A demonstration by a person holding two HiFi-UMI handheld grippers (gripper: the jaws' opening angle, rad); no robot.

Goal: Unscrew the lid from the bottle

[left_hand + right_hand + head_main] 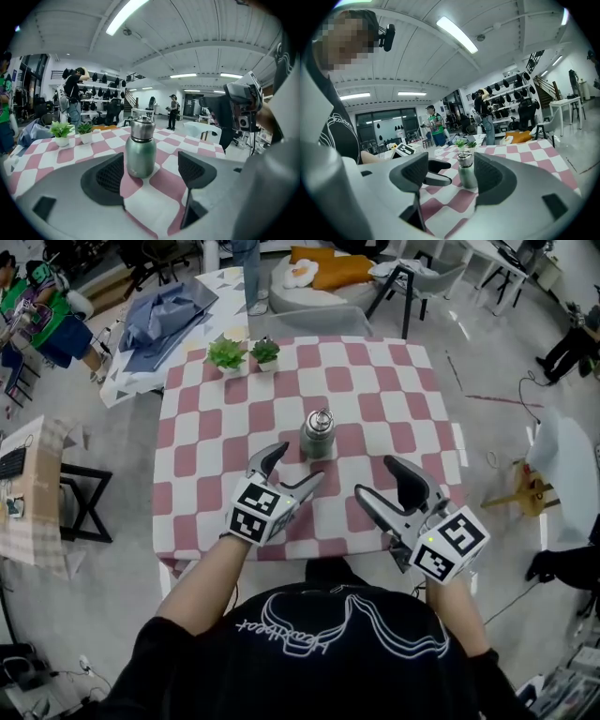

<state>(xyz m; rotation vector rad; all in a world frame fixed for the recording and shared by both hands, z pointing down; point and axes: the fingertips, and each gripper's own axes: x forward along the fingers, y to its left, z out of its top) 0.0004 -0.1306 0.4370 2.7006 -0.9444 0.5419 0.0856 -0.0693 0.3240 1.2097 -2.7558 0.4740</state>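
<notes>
A small green metal bottle (318,435) with a steel screw lid (321,418) stands upright in the middle of the pink-and-white checked table (375,390). My left gripper (296,468) hovers just short of it on the near left, jaws wide open and empty. In the left gripper view the bottle (140,152) stands a little beyond the jaws, not between the pads (110,176). My right gripper (378,478) is open at the near right, apart from the bottle. In the right gripper view the bottle (467,171) appears ahead between the spread jaws, untouched.
Two small potted plants (226,354) (265,352) stand at the table's far left. Behind the table is a grey seat (319,320) and a black stool (398,287). A side desk (33,488) stands at the left. People move about in the background.
</notes>
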